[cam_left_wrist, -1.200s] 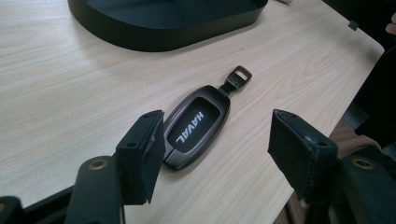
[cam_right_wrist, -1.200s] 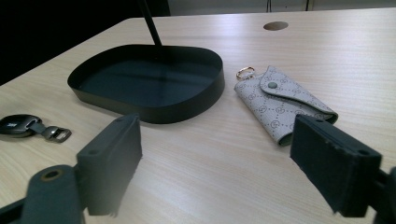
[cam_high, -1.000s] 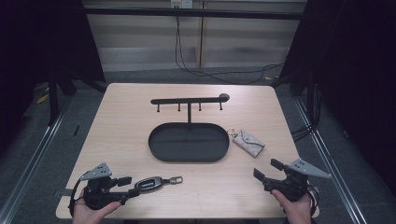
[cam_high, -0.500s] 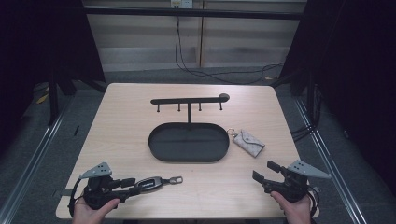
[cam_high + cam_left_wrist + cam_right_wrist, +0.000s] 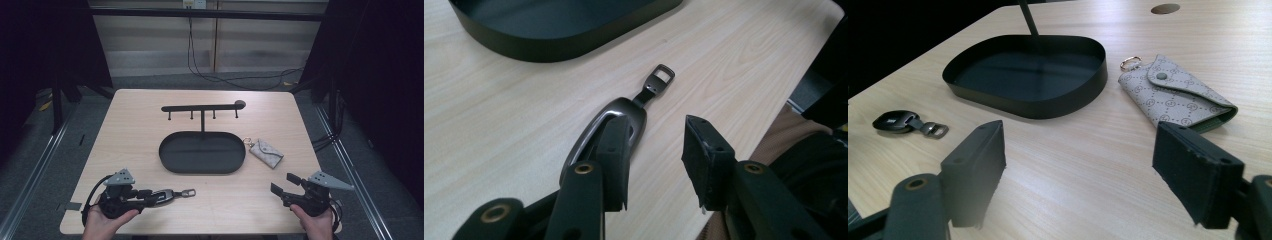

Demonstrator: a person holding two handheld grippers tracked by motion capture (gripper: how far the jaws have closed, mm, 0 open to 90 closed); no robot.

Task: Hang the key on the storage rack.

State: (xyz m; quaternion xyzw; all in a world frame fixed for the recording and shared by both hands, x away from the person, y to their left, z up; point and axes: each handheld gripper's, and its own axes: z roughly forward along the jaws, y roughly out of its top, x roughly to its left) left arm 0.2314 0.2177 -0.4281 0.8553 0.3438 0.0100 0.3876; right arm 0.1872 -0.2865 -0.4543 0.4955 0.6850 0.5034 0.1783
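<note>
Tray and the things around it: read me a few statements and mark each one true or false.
1. The tray is empty. True.
2. The pouch lies in the tray. False: it lies on the table, just right of the tray in the high view.
3. The key fob is outside the tray. True.
4. A key hangs from the rack. False: its hooks are bare.
</note>
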